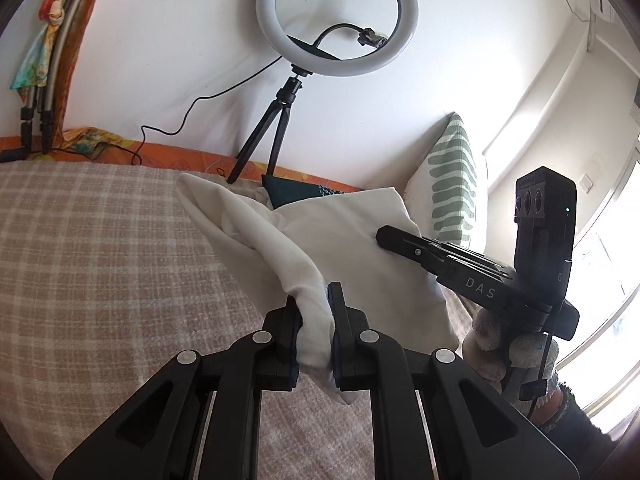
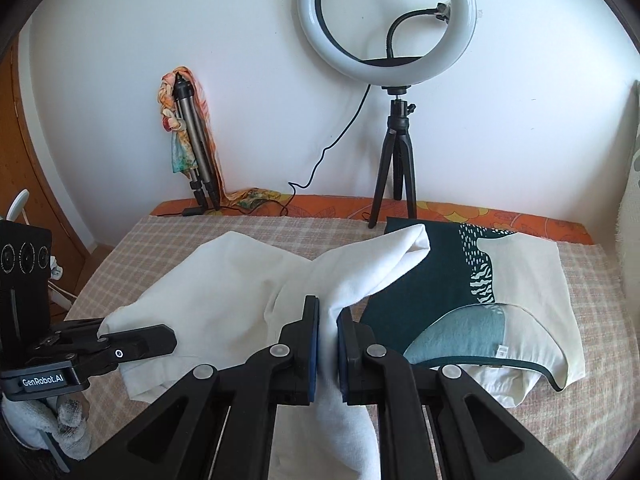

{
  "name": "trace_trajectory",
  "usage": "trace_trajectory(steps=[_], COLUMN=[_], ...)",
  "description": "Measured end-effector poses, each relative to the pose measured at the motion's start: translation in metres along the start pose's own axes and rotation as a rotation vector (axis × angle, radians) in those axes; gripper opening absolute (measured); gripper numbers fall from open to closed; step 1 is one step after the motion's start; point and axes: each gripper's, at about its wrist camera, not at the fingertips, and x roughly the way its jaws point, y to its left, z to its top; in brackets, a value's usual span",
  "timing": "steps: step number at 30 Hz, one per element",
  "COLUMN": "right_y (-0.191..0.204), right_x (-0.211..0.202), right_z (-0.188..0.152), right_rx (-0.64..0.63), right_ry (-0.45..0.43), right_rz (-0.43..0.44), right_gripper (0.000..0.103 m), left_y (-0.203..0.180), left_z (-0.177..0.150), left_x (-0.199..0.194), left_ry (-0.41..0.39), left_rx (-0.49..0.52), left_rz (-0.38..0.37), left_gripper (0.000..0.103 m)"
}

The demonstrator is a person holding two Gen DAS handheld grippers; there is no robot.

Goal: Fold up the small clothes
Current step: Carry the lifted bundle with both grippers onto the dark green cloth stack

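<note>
White garment (image 2: 224, 280) is pinched by both the "GenRobot.AI"-labelled left hand-held gripper (image 1: 314, 312) and the right hand-held gripper (image 2: 328, 320).

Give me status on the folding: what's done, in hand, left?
Done: nothing looks fully folded yet. In hand: the white garment is lifted off the checked blanket, left tool and right tool each shut on a bunched part of it, mid-fold. Left: finish that fold and lay it flat; the teal-and-cream garment beside it lies rumpled, one corner flipped over, untouched.

Bright daylight floods from the blown-out window (image 1: 608, 248); fisheye edges curve and darken.
</note>
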Motion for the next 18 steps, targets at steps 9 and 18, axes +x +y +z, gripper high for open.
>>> trace_trajectory(steps=[9, 18], right_y=[-0.074, -0.126], right_x=[-0.008, 0.002], right_z=[0.021, 0.05], right_rx=[0.028, 0.015], right_ry=[-0.041, -0.069], right_rz=[-0.1, -0.191], right_gripper=[0.006, 0.006], left_y=[-0.031, -0.056], left_z=[0.034, 0.058], left_x=[0.062, 0.122], left_ry=[-0.002, -0.023], left_rx=[0.055, 0.115], left_rz=[-0.036, -0.038], left_gripper=[0.01, 0.01])
